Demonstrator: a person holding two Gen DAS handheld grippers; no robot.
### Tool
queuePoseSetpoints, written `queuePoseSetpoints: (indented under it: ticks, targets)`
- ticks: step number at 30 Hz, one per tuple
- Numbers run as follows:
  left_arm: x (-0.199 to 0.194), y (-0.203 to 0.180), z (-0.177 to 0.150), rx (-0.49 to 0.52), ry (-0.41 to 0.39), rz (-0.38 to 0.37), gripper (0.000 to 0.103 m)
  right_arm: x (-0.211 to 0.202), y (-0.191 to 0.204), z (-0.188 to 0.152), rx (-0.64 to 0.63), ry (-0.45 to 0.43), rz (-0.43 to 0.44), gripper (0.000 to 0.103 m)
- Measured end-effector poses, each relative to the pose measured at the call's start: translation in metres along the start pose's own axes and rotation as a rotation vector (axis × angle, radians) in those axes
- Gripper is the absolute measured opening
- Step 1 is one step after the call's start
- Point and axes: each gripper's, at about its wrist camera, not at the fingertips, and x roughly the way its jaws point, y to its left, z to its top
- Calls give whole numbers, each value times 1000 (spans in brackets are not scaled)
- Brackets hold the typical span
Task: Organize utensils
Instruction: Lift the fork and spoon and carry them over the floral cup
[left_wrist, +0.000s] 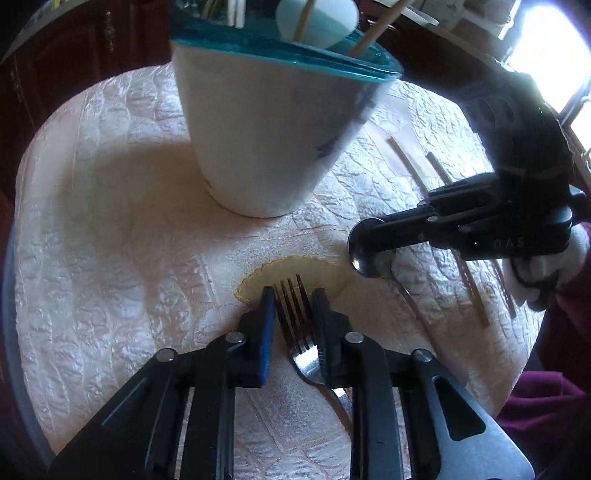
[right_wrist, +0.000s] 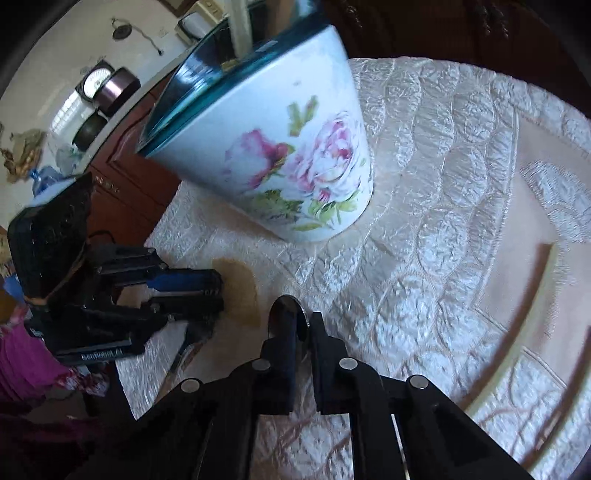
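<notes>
A white cup with a teal rim (left_wrist: 273, 147) stands on the table and holds chopsticks; its flowered side shows in the right wrist view (right_wrist: 295, 162). My left gripper (left_wrist: 293, 295) is shut on a metal fork (left_wrist: 299, 332), tines pointing forward toward the cup. My right gripper (right_wrist: 301, 325) is shut on a metal spoon (right_wrist: 301, 314); it shows in the left wrist view (left_wrist: 373, 240) with the spoon bowl (left_wrist: 369, 258) at its tips, right of the fork. The left gripper also shows in the right wrist view (right_wrist: 218, 291).
The round table has a pale embossed cloth (left_wrist: 110, 258) with a yellowish stain (left_wrist: 295, 269) under the fork. Loose chopsticks (left_wrist: 406, 158) lie on the cloth at the right. Dark wooden furniture (left_wrist: 55, 74) stands behind the table.
</notes>
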Motion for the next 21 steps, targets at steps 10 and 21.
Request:
queuePoseSetpoints:
  ticks: [10, 21]
  targets:
    - [-40, 0, -9, -92, -105, 88, 1, -48, 21, -14, -1, -106, -61, 3]
    - [-160, -2, 13, -121, -352, 184, 1, -117, 47, 17, -27, -309, -120, 3]
